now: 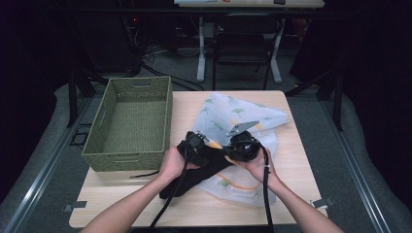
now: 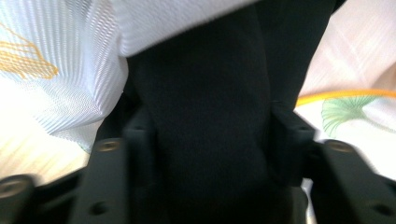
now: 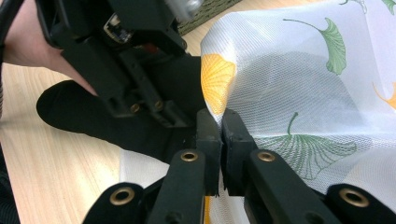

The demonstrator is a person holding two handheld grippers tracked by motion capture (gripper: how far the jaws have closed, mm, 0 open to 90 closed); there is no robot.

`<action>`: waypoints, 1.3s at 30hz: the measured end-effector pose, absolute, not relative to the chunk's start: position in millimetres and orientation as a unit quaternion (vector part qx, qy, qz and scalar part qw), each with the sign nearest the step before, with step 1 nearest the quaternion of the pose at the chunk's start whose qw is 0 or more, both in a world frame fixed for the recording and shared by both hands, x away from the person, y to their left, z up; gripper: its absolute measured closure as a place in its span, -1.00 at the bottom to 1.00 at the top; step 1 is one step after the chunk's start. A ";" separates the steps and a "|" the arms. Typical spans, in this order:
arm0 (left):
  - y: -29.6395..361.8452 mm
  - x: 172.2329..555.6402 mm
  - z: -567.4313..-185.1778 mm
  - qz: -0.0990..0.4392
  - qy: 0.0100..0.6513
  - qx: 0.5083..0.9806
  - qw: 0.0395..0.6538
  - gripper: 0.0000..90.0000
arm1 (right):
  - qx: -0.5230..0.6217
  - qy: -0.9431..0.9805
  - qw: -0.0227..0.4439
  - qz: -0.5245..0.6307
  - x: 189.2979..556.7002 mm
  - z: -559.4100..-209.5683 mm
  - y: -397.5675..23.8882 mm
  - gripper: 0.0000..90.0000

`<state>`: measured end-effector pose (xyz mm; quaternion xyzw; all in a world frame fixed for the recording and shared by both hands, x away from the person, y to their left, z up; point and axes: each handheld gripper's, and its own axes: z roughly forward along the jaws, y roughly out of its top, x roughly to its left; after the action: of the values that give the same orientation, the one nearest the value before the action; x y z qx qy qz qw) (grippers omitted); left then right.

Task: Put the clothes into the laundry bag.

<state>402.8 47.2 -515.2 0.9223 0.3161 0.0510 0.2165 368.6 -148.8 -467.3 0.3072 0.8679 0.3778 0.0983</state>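
The desk [image 1: 291, 160] was the biggest thing, a flat, pale wooden top in the middle of the high view. On its left part sat a green woven basket [image 1: 131, 121], shaped like a box with bumpy, braided walls. To the right of it, in the middle of the frame, lay a thin white mesh bag [image 1: 243, 114]. It was see-through and crinkly, with green and orange leaf pictures printed on it. A black cloth [image 1: 192, 177], soft and dark, stuck out from the bag's lower left edge toward the bottom of the frame, with its far end inside the bag.

The left hand-held gripper [image 1: 210, 148] was just left of center in the high view. In the left gripper view the black cloth [image 2: 205, 116] lay between its two black jaws, which stood partly open on either side of it. I cannot tell if the pads pressed on the cloth.

The right hand-held gripper [image 3: 220, 135] was in the lower middle of its own view. Its jaws were pinched tight on the edge of the mesh bag [image 3: 299, 79], right beside the left hand-held gripper [image 3: 140, 70].
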 end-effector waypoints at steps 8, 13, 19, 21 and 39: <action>63.9 384.8 -492.0 0.061 0.271 0.932 0.233 -0.64 | 0.303 0.868 0.103 0.380 368.6 -466.3 -150.3 0.94; 72.8 373.1 -485.0 0.066 0.262 0.935 0.230 -0.69 | 0.303 0.868 0.106 0.379 369.3 -466.1 -152.3 0.94; 79.1 359.8 -496.7 0.055 0.256 0.942 0.209 -0.87 | 0.304 0.868 0.104 0.378 368.8 -466.1 -152.0 0.94; 80.3 358.4 -502.6 0.059 0.263 0.941 0.204 -0.93 | 0.304 0.868 0.104 0.378 368.6 -466.0 -152.0 0.94; 89.7 360.8 -548.5 0.058 0.265 0.935 0.230 0.07 | 0.303 0.876 0.093 0.365 369.4 -472.6 -148.3 0.94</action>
<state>360.8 89.7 -548.5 0.9347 0.2646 0.0583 0.2298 369.4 -148.3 -472.6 0.3029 0.8755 0.3648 0.0932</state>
